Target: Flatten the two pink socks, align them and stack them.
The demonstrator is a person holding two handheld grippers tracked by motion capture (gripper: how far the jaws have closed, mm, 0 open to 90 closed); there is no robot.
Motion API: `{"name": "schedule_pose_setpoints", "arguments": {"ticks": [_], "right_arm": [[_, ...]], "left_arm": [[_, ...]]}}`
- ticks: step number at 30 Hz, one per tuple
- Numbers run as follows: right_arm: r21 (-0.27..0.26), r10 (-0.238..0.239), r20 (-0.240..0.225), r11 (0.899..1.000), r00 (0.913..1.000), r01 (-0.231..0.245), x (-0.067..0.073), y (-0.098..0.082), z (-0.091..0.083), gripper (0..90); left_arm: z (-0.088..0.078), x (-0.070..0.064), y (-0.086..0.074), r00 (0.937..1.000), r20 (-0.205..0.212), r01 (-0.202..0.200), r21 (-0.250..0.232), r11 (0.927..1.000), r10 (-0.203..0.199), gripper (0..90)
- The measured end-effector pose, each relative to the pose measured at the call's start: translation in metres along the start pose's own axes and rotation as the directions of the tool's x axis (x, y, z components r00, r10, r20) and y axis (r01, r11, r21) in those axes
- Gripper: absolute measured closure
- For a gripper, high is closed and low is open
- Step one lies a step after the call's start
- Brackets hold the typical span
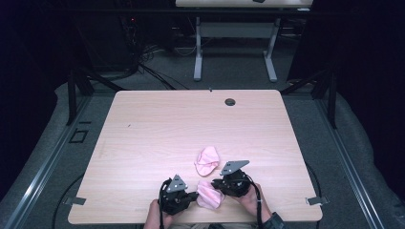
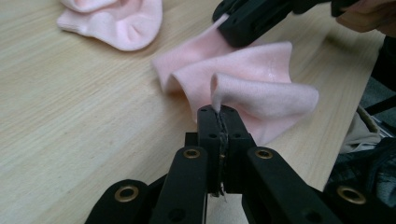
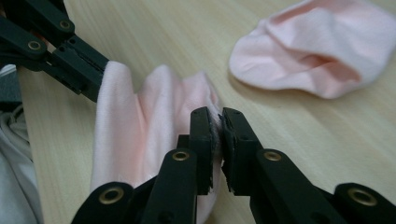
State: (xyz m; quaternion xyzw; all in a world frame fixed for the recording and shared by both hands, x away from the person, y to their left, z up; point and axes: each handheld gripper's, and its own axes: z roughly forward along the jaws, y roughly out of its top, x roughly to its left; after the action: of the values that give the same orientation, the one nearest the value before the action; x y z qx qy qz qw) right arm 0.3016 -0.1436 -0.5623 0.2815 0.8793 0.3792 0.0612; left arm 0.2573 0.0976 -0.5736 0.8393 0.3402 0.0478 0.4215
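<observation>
My left gripper (image 2: pixel 219 116) is clamped tight on one edge of the near pink sock (image 2: pixel 261 74) and my right gripper (image 3: pixel 217 123) on the opposite edge, so I can probably spread it. It sits at the desk's (image 1: pixel 157 129) near edge, with the other sock (image 1: pixel 207 160) lying loose just beyond.

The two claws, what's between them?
The near pink sock, pinched by the left claw and right claw, spans the gap in the high view.

High view overlooks table (image 1: pixel 143 133); close tongs views share sock (image 2: pixel 261 79)
</observation>
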Motion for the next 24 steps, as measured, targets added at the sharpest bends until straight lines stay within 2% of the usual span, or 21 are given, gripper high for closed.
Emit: {"name": "schedule_pose_setpoints", "arguments": {"ticks": [2, 3, 4, 5, 7, 8, 9, 10, 11, 12, 13, 14, 15, 16, 17, 18, 19, 20, 21, 22, 24], "right_arm": [[-0.043, 0.025, 0.024, 0.999, 0.9994, -0.024, -0.001, 0.001, -0.015, 83.1], [-0.043, 0.025, 0.024, 0.999, 0.9994, -0.024, -0.001, 0.001, -0.015, 83.1], [-0.066, 0.053, 0.052, 0.997, 0.9972, -0.049, -0.002, 0.0, -0.027, 83.1], [-0.066, 0.053, 0.052, 0.997, 0.9972, -0.049, -0.002, 0.0, -0.027, 83.1], [-0.088, 0.091, 0.08, 0.993, 0.9927, -0.084, -0.003, -0.004, -0.039, 83.1], [-0.085, 0.098, 0.095, 0.992, 0.9907, -0.09, -0.002, -0.006, -0.043, 83.0], [-0.085, 0.098, 0.095, 0.992, 0.9907, -0.09, -0.002, -0.006, -0.043, 83.0], [-0.096, 0.128, 0.125, 0.989, 0.984, -0.116, -0.001, -0.011, -0.05, 83.0], [-0.096, 0.128, 0.125, 0.989, 0.984, -0.116, -0.001, -0.011, -0.05, 83.0], [-0.094, 0.163, 0.143, 0.984, 0.9761, -0.151, 0.0, -0.016, -0.053, 82.8], [-0.094, 0.163, 0.143, 0.984, 0.9761, -0.151, 0.0, -0.016, -0.053, 82.8], [-0.084, 0.189, 0.156, 0.98, 0.9694, -0.178, 0.002, -0.022, -0.051, 82.3], [-0.084, 0.189, 0.156, 0.98, 0.9694, -0.178, 0.002, -0.022, -0.051, 82.3], [-0.062, 0.207, 0.179, 0.978, 0.9618, -0.199, 0.005, -0.028, -0.045, 81.1], [-0.062, 0.207, 0.179, 0.978, 0.9618, -0.199, 0.005, -0.028, -0.045, 81.1], [-0.039, 0.227, 0.201, 0.974, 0.9529, -0.224, 0.006, -0.036, -0.036, 75.2], [-0.039, 0.227, 0.201, 0.974, 0.9529, -0.224, 0.006, -0.036, -0.036, 75.2], [-0.032, 0.238, 0.193, 0.971, 0.9517, -0.237, 0.004, -0.041, -0.032, 67.4], [-0.032, 0.238, 0.193, 0.971, 0.9517, -0.237, 0.004, -0.041, -0.032, 67.4], [-0.044, 0.247, 0.187, 0.969, 0.9509, -0.243, 0.003, -0.042, -0.034, 64.9], [-0.05, 0.238, 0.189, 0.971, 0.9527, -0.232, 0.001, -0.041, -0.039, 62.0]], "left_arm": [[-0.008, 0.004, 0.0, 1.0, -0.001, 0.01, -0.006, 0.9999, -0.01, 89.4], [-0.008, 0.004, 0.0, 1.0, -0.001, 0.01, -0.006, 0.9999, -0.01, 89.4], [-0.013, 0.008, 0.0, 0.9997, 0.007, 0.023, -0.003, 0.9997, -0.023, 89.4], [-0.013, 0.008, 0.0, 0.9997, 0.007, 0.023, -0.003, 0.9997, -0.023, 89.4], [-0.019, 0.012, 0.001, 0.9997, 0.012, 0.023, 0.008, 0.9997, -0.023, 89.6], [-0.024, 0.016, 0.004, 0.9997, 0.013, 0.021, 0.037, 0.9991, -0.021, 89.6], [-0.024, 0.016, 0.004, 0.9997, 0.013, 0.021, 0.037, 0.9991, -0.021, 89.6], [-0.026, 0.019, 0.005, 0.9997, 0.012, 0.02, 0.053, 0.9984, -0.021, 89.6], [-0.027, 0.021, 0.007, 0.9997, 0.012, 0.02, 0.074, 0.997, -0.021, 89.6], [-0.026, 0.025, 0.012, 0.9999, 0.003, 0.01, 0.118, 0.993, -0.01, 89.6], [-0.026, 0.025, 0.012, 0.9999, 0.003, 0.01, 0.118, 0.993, -0.01, 89.6], [-0.021, 0.029, 0.019, 0.9999, 0.009, -0.011, 0.165, 0.9863, 0.009, 89.5], [-0.021, 0.029, 0.019, 0.9999, 0.009, -0.011, 0.165, 0.9863, 0.009, 89.5], [-0.012, 0.032, 0.022, 0.9999, 0.01, -0.008, 0.196, 0.9806, 0.006, 89.2], [-0.012, 0.032, 0.022, 0.9999, 0.01, -0.008, 0.196, 0.9806, 0.006, 88.8], [-0.008, 0.034, 0.024, 1.0, 0.002, -0.008, 0.201, 0.9796, 0.008, 85.1], [-0.007, 0.034, 0.024, 1.0, -0.008, 0.004, 0.198, 0.9802, -0.002, 85.1], [-0.007, 0.033, 0.024, 0.9997, -0.018, 0.021, 0.19, 0.9816, -0.018, 71.5], [-0.007, 0.033, 0.024, 0.9997, -0.018, 0.021, 0.19, 0.9816, -0.018, 65.9], [-0.012, 0.033, 0.021, 0.9982, -0.019, 0.06, 0.163, 0.9848, -0.058, 63.9], [-0.017, 0.031, 0.018, 0.9959, -0.027, 0.089, 0.148, 0.9849, -0.086, 53.6]]}}
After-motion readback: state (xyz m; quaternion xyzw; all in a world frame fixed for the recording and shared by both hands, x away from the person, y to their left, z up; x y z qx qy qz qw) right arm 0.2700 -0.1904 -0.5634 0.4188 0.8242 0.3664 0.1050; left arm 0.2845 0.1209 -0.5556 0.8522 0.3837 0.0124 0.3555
